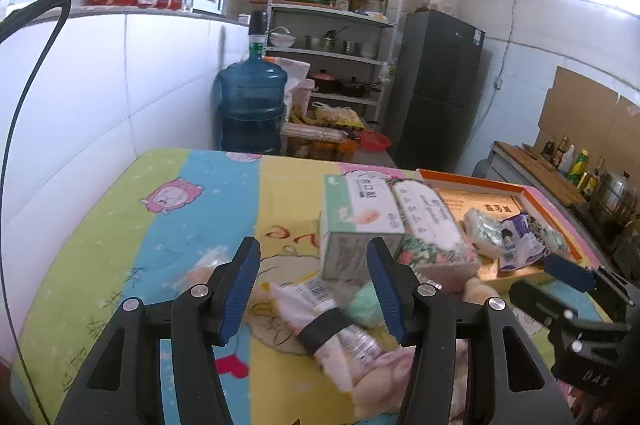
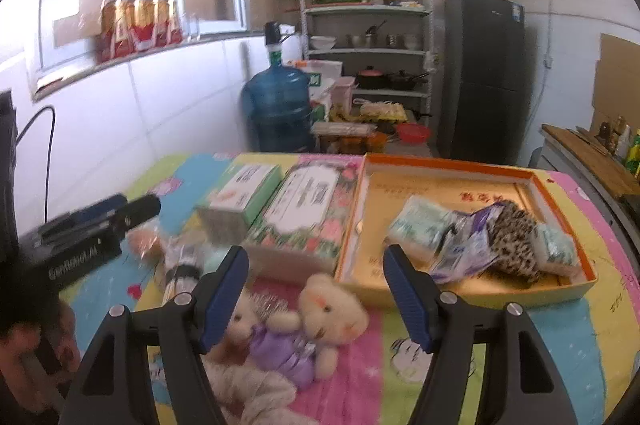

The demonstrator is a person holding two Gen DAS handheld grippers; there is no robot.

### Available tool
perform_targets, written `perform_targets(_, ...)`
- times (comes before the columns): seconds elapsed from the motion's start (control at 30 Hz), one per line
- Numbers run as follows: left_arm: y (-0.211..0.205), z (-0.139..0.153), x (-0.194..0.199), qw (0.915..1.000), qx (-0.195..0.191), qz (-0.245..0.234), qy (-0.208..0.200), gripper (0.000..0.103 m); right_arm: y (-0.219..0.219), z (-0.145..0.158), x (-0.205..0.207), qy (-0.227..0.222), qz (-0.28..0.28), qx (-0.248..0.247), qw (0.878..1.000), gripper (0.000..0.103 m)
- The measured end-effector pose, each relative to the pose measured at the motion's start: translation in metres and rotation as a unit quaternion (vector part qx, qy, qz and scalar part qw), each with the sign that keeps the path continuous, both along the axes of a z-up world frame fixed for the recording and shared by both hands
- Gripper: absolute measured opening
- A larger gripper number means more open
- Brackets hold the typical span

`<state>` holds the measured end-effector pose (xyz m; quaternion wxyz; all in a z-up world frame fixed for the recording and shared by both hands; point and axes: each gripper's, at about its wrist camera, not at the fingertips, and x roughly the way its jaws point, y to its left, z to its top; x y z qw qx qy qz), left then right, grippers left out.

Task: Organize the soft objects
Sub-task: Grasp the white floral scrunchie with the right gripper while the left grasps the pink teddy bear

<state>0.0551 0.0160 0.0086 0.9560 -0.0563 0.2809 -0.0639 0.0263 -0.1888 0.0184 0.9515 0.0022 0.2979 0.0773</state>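
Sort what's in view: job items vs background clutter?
Job: teddy bear, banded packets, green tissue box, floral pack, orange tray, leopard pouch.
Clutter: water jug, shelf, fridge, bottles.

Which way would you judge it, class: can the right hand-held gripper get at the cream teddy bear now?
Probably yes. The right hand-held gripper is open, and the cream teddy bear lies uncovered between its fingers, beside the orange box.
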Motion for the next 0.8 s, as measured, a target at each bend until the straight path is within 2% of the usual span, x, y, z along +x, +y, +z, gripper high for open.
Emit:
perform_targets(0.37, 0.016, -0.019, -0.026, 0.9997, -0.014, -0.017, 0.004, 0.057, 0.018, -0.031, -0.027, 0.038, 0.039, -0.011, 0.998, 0.07)
perform_targets(0.63, 0.013, -0.027, -0.034, 0.9993, -0.019, -0.031, 0.007, 0.057, 0.011, -0.054, -0.04, 0.074, 0.042, -0.015, 0.996, 0.07)
perform_targets(0.8, 0.007, -0.029, -0.038, 0.9987, -0.016, -0.047, 0.007, 0.057, 0.01, -0.062, -0.043, 0.092, 0.062, -0.005, 0.994, 0.069)
